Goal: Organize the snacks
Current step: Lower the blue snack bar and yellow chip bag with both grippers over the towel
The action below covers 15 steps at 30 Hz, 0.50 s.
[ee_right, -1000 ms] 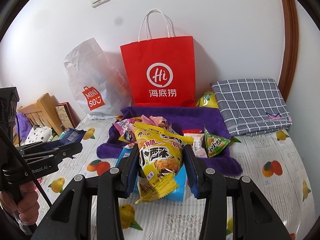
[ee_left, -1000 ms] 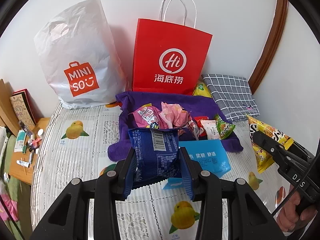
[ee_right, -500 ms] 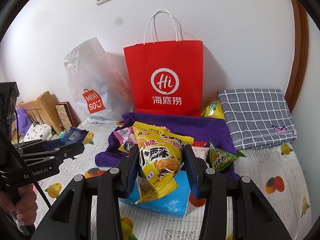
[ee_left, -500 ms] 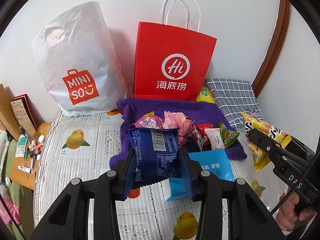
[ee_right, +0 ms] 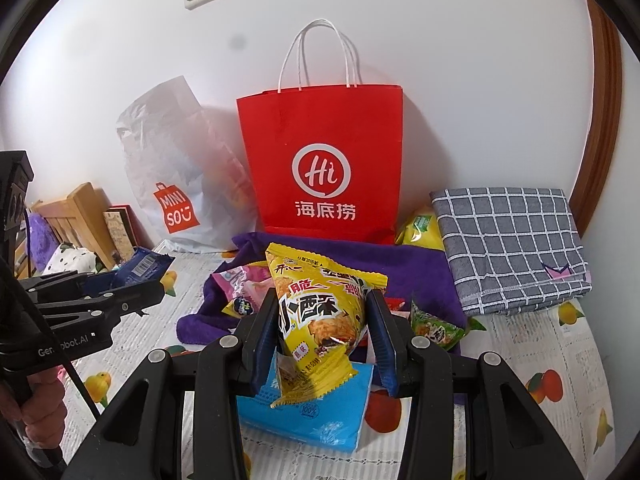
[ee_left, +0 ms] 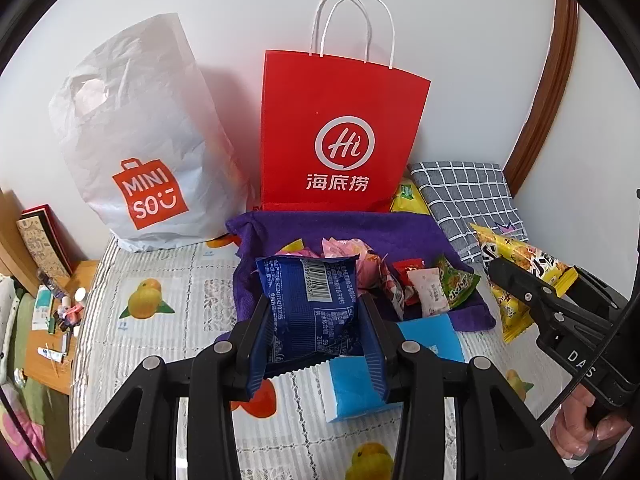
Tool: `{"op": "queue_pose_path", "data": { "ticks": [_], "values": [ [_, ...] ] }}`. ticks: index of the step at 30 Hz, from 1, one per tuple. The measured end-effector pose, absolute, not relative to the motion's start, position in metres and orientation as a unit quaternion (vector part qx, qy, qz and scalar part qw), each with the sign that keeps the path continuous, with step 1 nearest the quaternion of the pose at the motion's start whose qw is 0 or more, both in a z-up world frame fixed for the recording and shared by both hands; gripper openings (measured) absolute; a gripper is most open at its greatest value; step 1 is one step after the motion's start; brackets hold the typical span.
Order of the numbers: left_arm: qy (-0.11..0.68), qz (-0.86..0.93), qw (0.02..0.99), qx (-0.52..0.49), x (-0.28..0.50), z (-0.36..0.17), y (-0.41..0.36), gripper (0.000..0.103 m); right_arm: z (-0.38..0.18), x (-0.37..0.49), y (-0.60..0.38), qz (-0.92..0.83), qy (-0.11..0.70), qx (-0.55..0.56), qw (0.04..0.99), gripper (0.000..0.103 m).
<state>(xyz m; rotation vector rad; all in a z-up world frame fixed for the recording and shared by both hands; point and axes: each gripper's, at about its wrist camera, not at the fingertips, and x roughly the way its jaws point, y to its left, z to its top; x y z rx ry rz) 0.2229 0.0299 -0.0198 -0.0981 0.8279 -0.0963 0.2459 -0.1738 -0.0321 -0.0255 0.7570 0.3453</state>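
Note:
My left gripper [ee_left: 316, 340] is shut on a dark blue snack packet [ee_left: 310, 308] and holds it above the bed. My right gripper [ee_right: 324, 344] is shut on a yellow snack bag [ee_right: 320, 316], also held up; that bag shows at the right in the left wrist view [ee_left: 520, 276]. Behind them a purple towel [ee_left: 352, 228] carries pink, red and green snack packets [ee_left: 436, 292]. A red paper bag [ee_left: 340, 132] and a white MINISO plastic bag [ee_left: 140, 152] stand against the wall. A light blue pack [ee_right: 312, 412] lies below the grippers.
A grey checked folded cloth [ee_right: 508, 244] lies at the right with a yellow-green packet [ee_right: 420, 228] beside it. A wooden bedside stand with small items [ee_left: 52, 320] is left of the bed. A wooden door frame [ee_left: 548, 100] runs up the right.
Both grippers have risen and drawn back a little with their packets still held. The bags and the towel sit lower and nearer in view.

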Motion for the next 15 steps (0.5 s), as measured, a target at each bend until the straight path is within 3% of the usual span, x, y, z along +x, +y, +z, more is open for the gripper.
{"op": "queue_pose_path", "data": {
  "ticks": [15],
  "values": [
    [0.409,-0.046,0.91,-0.041,0.249,-0.023,0.026,0.039,-0.033,0.273,-0.172,0.172,0.369,-0.015,0.913,0.043]
  ]
}}
